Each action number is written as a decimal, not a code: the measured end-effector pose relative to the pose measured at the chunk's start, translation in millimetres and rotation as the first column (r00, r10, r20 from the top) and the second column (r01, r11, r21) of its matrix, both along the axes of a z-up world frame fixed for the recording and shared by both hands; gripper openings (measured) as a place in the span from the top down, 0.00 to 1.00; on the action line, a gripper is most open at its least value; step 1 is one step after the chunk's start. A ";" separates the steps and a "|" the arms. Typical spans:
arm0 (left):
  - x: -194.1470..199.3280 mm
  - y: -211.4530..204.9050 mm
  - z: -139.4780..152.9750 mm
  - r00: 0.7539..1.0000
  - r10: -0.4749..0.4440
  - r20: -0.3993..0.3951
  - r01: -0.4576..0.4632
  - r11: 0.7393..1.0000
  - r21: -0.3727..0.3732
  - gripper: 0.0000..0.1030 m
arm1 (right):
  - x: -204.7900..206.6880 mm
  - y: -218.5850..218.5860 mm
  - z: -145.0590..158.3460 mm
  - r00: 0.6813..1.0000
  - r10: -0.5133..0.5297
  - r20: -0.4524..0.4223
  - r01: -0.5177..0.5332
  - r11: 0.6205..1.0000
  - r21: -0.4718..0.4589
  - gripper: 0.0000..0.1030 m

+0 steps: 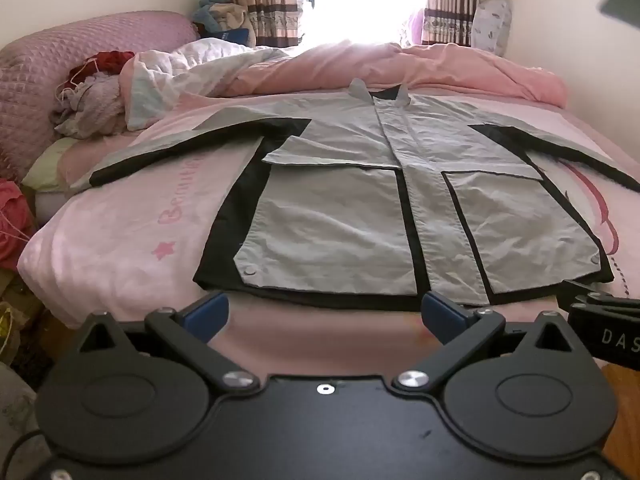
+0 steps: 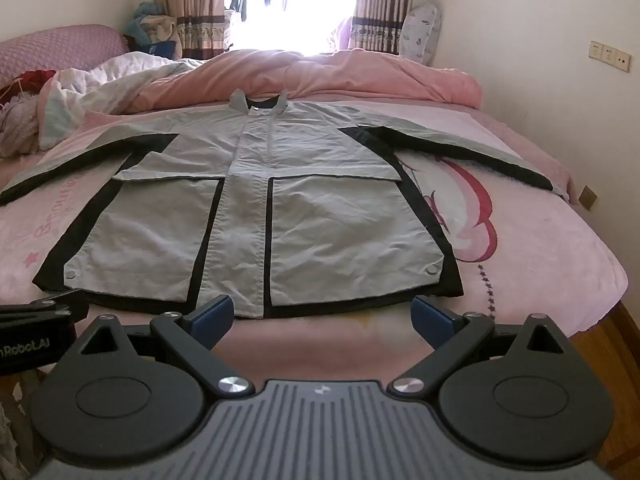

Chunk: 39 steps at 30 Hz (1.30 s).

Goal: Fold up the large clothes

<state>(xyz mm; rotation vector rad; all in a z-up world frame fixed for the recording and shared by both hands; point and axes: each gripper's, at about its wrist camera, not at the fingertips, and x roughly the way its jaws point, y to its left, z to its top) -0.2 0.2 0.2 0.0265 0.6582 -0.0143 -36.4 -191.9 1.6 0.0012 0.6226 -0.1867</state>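
1. Lying flat, front up, on the pink printed bed sheet [image 2: 540, 280], the grey cotton jacket with black side panels and trim [image 2: 256, 208] has its collar toward the window, hem toward the grippers; nothing folded yet, so I judge this the very start.
2. Far left: the jacket's left-side sleeve [image 1: 176, 148], grey w/ black underside, spread out to the side, well apart from the body below the armpit; beyond it a heap of mixed laundry [image 1: 92, 96] by the purple quilted headboard [image 1: 36, 76].
3. Left gripper [image 1: 324, 312]: blue-padded jaws spread wide, released, holding nothing; tips hover just short of the hem, near the left pocket snap.
4. Centre: button placket runs straight collar to hem; two big patch pockets either side, lightly creased.
5. Right gripper [image 2: 322, 312]: jaws likewise wide apart, empty, near the hem at the right pocket.
6. Far right: the other sleeve [image 2: 472, 148] spread toward the wall; a crumpled pink duvet [image 2: 360, 76] sits behind the collar.
7. Next move, prob.: each gripper reaches out to a sleeve or side edge, pinches the fabric, brings it in over the body; thin cloth on a soft sheet, so risk of pinching the sheet too.
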 end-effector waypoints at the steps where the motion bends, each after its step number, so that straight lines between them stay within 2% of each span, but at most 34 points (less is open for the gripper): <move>1: -0.4 0.1 0.3 1.000 -0.001 0.001 0.001 1.000 0.001 0.00 | 0.0 -0.1 0.5 1.000 -0.001 0.001 0.001 1.000 0.000 0.00; 39: -6.9 -7.3 -0.9 1.000 -0.028 0.013 0.028 0.999 0.024 0.00 | -13.3 -4.7 -0.2 1.000 -0.016 0.013 0.016 1.000 0.009 0.00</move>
